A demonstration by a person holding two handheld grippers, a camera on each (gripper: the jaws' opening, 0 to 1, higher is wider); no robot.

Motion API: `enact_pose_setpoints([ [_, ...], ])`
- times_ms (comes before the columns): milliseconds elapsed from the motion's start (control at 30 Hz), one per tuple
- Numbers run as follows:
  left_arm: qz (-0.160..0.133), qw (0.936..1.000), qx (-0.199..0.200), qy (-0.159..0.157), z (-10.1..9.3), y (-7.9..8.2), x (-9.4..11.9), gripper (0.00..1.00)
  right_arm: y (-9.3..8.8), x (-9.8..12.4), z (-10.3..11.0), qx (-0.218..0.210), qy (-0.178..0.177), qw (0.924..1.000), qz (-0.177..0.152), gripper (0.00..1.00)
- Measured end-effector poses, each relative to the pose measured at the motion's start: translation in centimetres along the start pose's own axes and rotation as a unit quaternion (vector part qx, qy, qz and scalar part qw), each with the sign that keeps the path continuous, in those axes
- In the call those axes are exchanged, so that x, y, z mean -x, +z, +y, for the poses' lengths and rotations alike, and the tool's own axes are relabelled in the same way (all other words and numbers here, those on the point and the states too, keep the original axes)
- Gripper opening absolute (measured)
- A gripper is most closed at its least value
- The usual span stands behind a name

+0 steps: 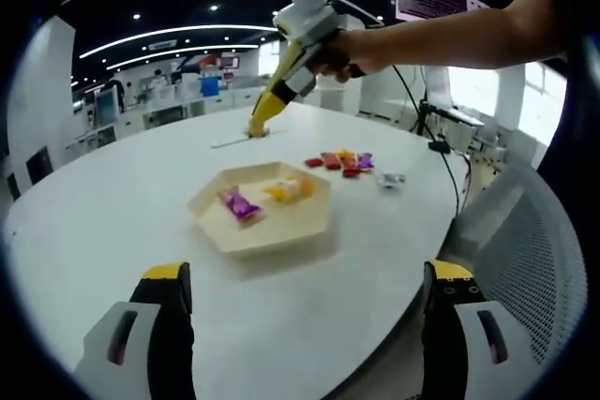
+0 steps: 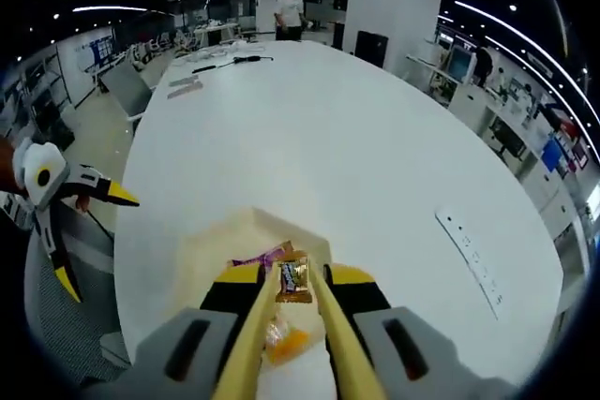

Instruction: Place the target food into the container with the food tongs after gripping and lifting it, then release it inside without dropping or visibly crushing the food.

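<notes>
A: In the left gripper view, what's on the desk [image 1: 122,222]?

B: A pale six-sided tray [image 1: 265,210] sits mid-desk with a purple sweet [image 1: 238,204] and an orange sweet [image 1: 289,190] inside. At two o'clock from it lies a row of loose sweets [image 1: 341,161], apart from the tray. The left tongs [image 1: 300,325] stand wide apart at six o'clock, holding nothing. At twelve o'clock a hand [image 1: 349,51] holds the right tongs [image 1: 260,126], tips down near the desk beyond the tray.

A: And the right gripper view?

B: The right tongs [image 2: 294,278] are drawn together on a wrapped brown sweet [image 2: 293,278], held over the tray [image 2: 202,264]. The purple one [image 2: 258,257] and orange one [image 2: 284,339] lie beneath. At nine o'clock the left tongs [image 2: 89,236] hang spread open off the desk [image 2: 375,156] edge.
</notes>
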State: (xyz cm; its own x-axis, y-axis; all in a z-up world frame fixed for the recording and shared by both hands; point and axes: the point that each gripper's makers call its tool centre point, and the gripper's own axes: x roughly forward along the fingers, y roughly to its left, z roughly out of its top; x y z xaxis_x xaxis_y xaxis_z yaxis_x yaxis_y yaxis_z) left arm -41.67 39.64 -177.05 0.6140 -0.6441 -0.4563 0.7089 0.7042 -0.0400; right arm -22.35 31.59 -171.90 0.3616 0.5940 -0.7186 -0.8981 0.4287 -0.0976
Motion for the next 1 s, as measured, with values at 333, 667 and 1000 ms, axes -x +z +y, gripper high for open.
enact_pose_setpoints([
  [333, 0.001, 1.0000, 0.000, -0.001, 0.0, 0.0, 0.0, 0.99, 0.9, 0.7, 0.1, 0.003, 0.002, 0.9999, -0.011, 0.25],
  [667, 0.001, 1.0000, -0.001, -0.003, -0.1, 0.0, -0.1, 0.99, 0.7, 1.8, -0.1, 0.008, -0.002, 0.9999, -0.013, 0.25],
  [1000, 0.003, 1.0000, -0.004, -0.003, -0.2, -0.1, -0.1, 0.99, -0.3, 2.9, -0.3, 0.007, -0.005, 0.9999, -0.014, 0.25],
])
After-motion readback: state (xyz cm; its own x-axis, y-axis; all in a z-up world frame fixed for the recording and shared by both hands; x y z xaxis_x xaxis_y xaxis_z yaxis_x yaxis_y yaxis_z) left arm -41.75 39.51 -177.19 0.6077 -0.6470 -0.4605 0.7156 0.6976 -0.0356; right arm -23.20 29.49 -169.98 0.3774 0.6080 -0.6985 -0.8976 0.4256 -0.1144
